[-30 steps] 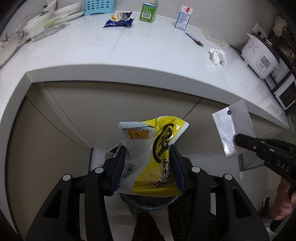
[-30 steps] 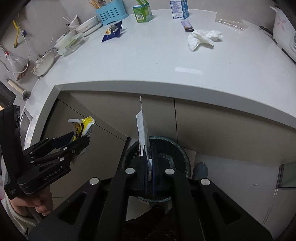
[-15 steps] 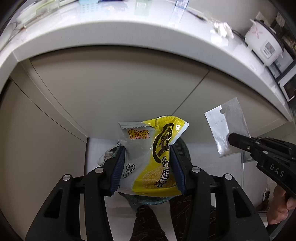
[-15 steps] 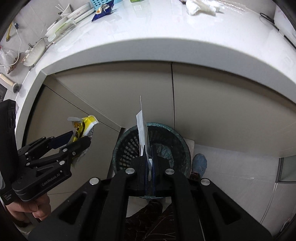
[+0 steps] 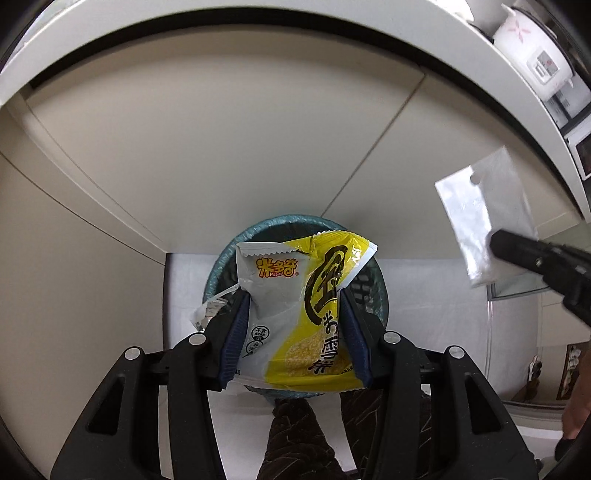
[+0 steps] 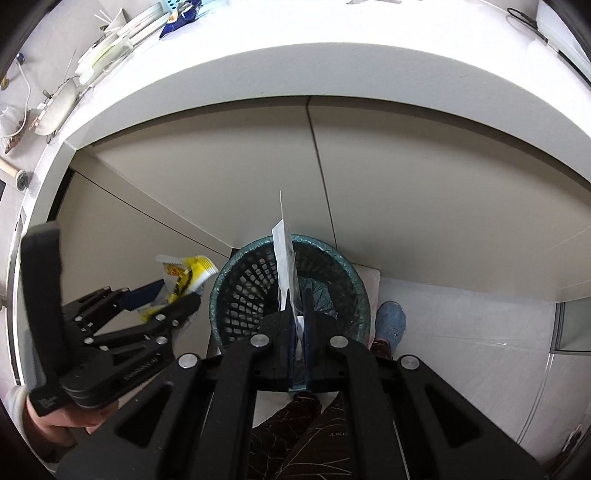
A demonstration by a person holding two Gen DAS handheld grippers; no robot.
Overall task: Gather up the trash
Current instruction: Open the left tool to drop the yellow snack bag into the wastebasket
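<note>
Both pieces are picked up but not yet binned. The left hand-held gripper (image 5: 295, 325) clamps the yellow wrapper (image 5: 299, 306) over the bin (image 5: 221, 258) at frame centre; the right hand-held gripper (image 6: 297, 332) pinches the clear bag (image 6: 285, 266) above the bin. More litter (image 6: 181, 22) remains on the worktop (image 6: 332, 37), upper left.

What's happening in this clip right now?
A person is collecting trash with two handheld grippers. The left gripper is shut on a yellow snack wrapper; the right gripper is shut on a thin clear plastic bag. Both hover above a teal mesh waste bin on the floor by the cabinets; nothing is released yet.
</note>
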